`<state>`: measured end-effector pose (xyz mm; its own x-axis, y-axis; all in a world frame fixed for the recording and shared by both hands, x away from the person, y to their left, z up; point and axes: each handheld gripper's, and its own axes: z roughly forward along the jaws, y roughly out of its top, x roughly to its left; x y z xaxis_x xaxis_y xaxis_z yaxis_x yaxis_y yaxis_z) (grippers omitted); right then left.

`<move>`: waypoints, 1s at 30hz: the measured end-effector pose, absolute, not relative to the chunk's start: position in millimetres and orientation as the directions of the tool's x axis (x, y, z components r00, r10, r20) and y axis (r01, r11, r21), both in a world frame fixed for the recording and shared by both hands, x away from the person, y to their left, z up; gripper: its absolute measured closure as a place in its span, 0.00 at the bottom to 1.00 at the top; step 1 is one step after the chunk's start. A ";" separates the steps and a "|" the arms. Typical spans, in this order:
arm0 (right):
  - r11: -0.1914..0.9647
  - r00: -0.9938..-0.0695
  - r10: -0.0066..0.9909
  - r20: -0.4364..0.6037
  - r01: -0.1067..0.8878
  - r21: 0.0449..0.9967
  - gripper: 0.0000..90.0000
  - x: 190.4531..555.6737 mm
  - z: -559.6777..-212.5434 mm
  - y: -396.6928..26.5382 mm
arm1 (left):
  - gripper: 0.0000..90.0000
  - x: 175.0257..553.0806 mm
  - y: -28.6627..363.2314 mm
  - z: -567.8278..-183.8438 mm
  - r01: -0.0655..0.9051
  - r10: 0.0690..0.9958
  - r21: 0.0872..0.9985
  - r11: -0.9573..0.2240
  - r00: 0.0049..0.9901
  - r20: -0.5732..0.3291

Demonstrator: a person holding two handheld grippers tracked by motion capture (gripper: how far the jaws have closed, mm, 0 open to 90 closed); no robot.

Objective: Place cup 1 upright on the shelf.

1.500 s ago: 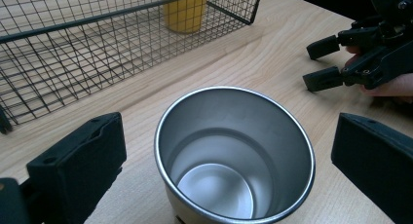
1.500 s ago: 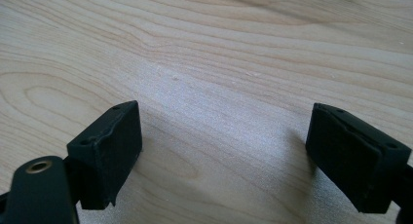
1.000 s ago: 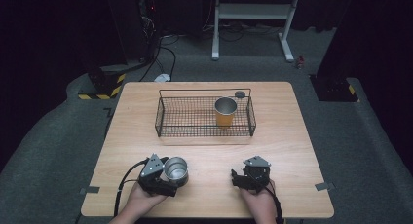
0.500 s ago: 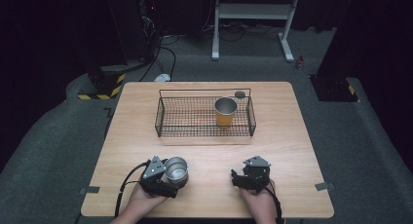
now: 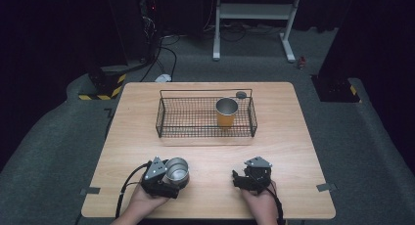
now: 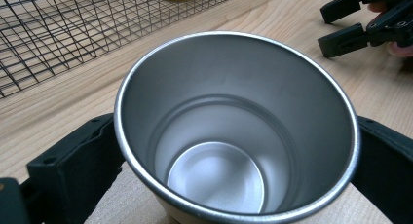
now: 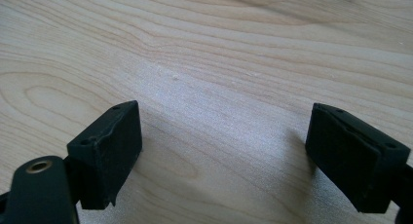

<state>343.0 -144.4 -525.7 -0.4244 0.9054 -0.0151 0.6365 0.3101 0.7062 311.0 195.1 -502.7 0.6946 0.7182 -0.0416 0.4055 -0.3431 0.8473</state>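
Black fingers (image 6: 73, 160) of the left gripper (image 5: 164, 178) are clamped on either side of a steel cup (image 5: 176, 170), one pad at the cup's 9 o'clock and the other at its 3 o'clock in the left gripper view. That cup stands upright on the wooden table (image 5: 293, 132) near its front edge, toward 7 o'clock from the table's centre, with its shiny bare inside facing up.

Over at 5 o'clock from the table's centre, the right gripper (image 5: 240, 180) rests low over the wood. Its fingers (image 7: 109, 146) stand wide apart with bare table between them in the right gripper view. A hand holds each gripper from the table's near edge.

Farther back, toward 12 o'clock, a black wire basket (image 5: 166, 112) sits on the table. Inside it, at its right end, an orange cup (image 5: 226, 112) with a steel rim stands upright. Just behind the basket's far right corner lies a small dark round object (image 5: 241, 94).
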 end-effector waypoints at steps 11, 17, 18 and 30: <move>0.311 -0.425 0.905 -0.016 0.636 0.706 0.15 343.0 -525.7 -144.3 | 0.06 310.4 193.5 -501.9 0.386 0.724 0.861 -0.331 0.689 -0.030; 0.311 -0.425 0.905 -0.017 0.636 0.707 0.15 342.9 -525.7 -144.3 | 0.11 310.3 193.9 -502.0 0.386 0.729 0.865 -0.320 0.683 -0.035; 0.311 -0.425 0.905 -0.017 0.635 0.707 0.15 342.9 -525.7 -144.3 | 0.11 310.0 194.2 -502.1 0.386 0.728 0.866 -0.319 0.685 -0.037; 0.311 -0.425 0.905 -0.017 0.636 0.707 0.15 342.9 -525.7 -144.3 | 0.20 306.3 195.6 -502.2 0.359 0.730 0.877 -0.320 0.684 -0.014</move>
<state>342.9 -144.3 -525.7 -0.4248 0.9052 -0.0166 0.6355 0.3112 0.7066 306.3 195.6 -502.2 0.6837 0.7297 -0.0139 0.3592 -0.3199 0.8767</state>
